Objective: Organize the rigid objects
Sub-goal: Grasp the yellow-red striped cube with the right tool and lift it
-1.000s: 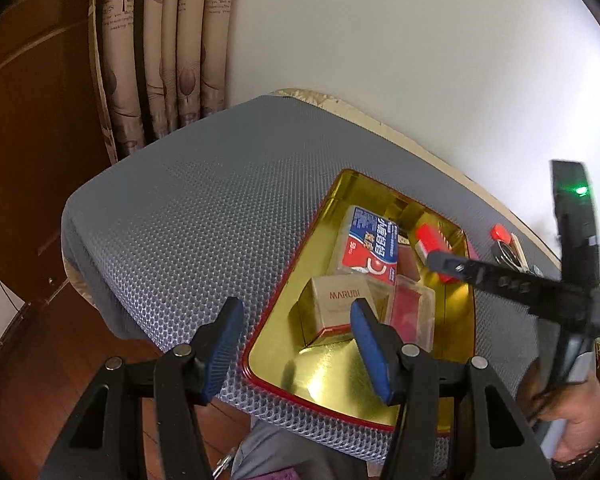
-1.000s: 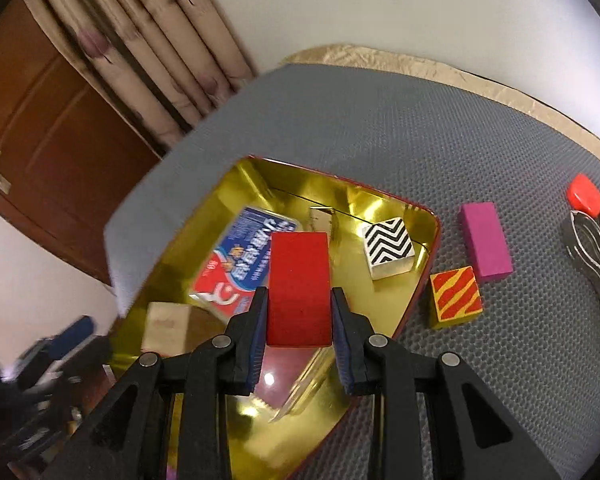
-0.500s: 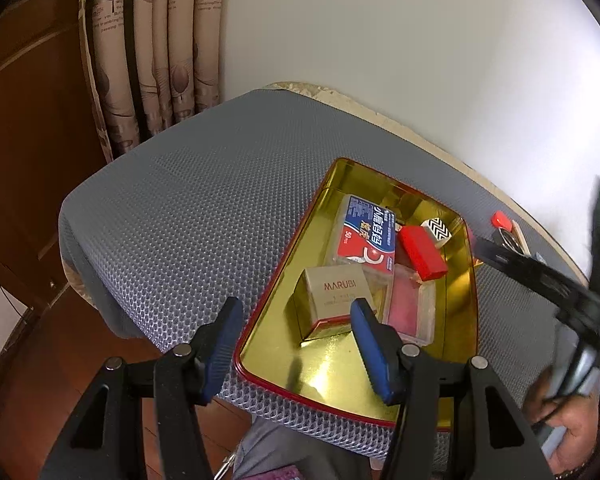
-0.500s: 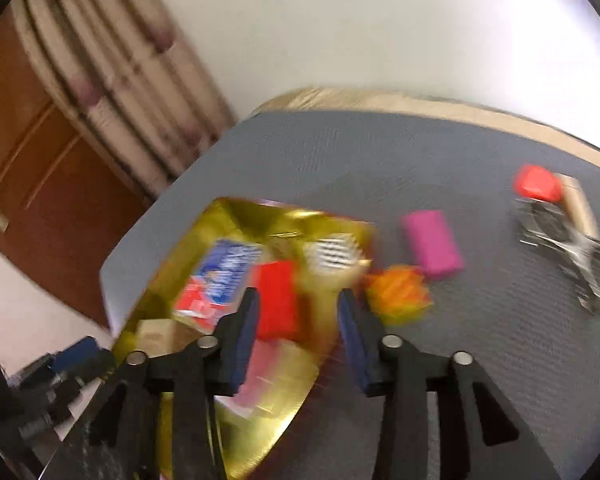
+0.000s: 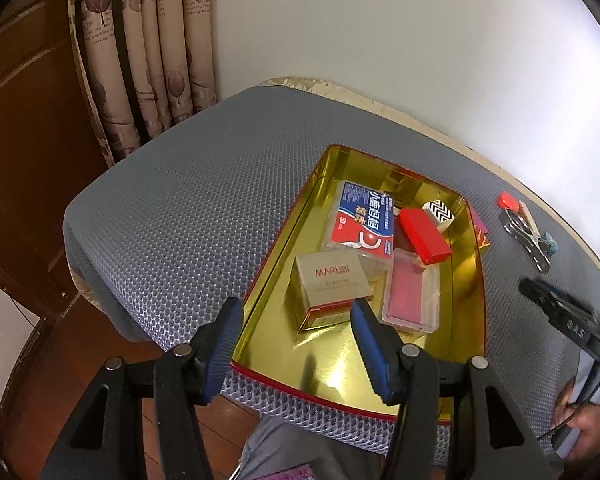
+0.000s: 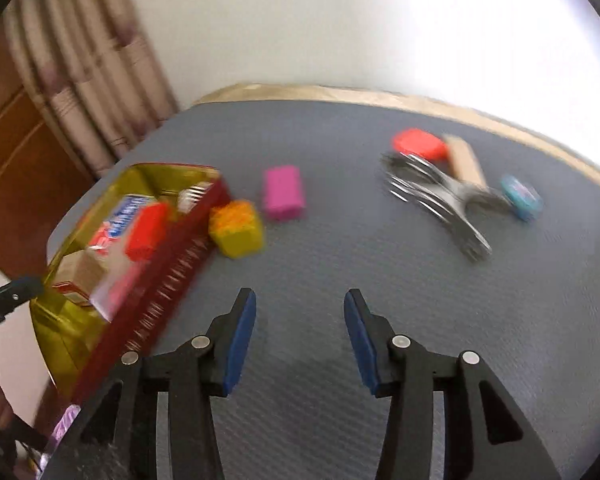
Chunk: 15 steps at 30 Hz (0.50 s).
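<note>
- Right gripper (image 6: 300, 332): jaws spread wide, nothing between the blue pads; it hangs over bare grey honeycomb-textured mat (image 6: 380, 280).
- Left gripper (image 5: 296, 344): likewise released and empty, poised over the near rim of the gold-lined, red-edged metal tray (image 5: 276, 256).
- Loose items on the mat, right wrist view: a yellow-and-orange striped block (image 6: 238, 228) just beside the tray's outer wall, and a magenta rectangular block (image 6: 283, 192) close beyond it. Well apart to the right lie a metal clamp (image 6: 436, 200), a red rounded piece (image 6: 418, 145), a tan wooden stick (image 6: 466, 164) and a small teal item (image 6: 522, 197).
- Governing relation, as a judgement: the two blocks lie ahead and to the left of the right gripper's open jaws; the striped block is the nearer. The magenta block's long axis runs roughly away from the camera, so the jaws would close across its short sides. The right gripper is plainly the nearer tool; the tray stands between the left gripper and these blocks.
- Tray contents, left wrist view: a red rectangular block (image 5: 424, 236), a black-and-white zigzag block (image 5: 440, 211), a blue-and-red packet (image 5: 362, 220), a beige carton (image 5: 332, 280) and a clear case with a pink insert (image 5: 410, 298).
- View difference: the left wrist view is sharp on the tray but shows only slivers of the two blocks beyond its far wall; the right wrist view shows them whole, though motion-blurred.
</note>
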Tool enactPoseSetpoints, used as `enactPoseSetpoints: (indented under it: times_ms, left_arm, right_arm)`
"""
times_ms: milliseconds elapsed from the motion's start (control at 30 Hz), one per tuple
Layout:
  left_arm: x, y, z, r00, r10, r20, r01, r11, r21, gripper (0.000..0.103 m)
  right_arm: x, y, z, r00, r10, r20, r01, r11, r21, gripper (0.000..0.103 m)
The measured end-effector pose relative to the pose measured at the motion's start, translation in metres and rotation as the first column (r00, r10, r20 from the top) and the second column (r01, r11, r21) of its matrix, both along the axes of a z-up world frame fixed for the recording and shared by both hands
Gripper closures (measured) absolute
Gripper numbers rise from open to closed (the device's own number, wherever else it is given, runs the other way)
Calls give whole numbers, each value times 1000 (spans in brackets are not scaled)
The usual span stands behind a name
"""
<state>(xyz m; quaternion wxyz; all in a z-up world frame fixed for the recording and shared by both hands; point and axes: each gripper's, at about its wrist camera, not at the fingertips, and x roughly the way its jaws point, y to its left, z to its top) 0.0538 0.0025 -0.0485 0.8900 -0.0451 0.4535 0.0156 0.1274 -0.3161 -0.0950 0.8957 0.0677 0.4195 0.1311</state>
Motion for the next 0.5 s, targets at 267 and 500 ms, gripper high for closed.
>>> enactPoseSetpoints:
  times_ms: [267,500]
  left_arm:
    - [4,6,-2,1000,2,-13,-2,1000,-21,46]
    - [6,5,-2,1000,-6,-16,5,1000,-20,46]
  right_arm:
    - [42,48,-1,997,81,-5,-81,996,-31,59]
    - [60,60,-6,995,93,-24,-94,994,-48,59]
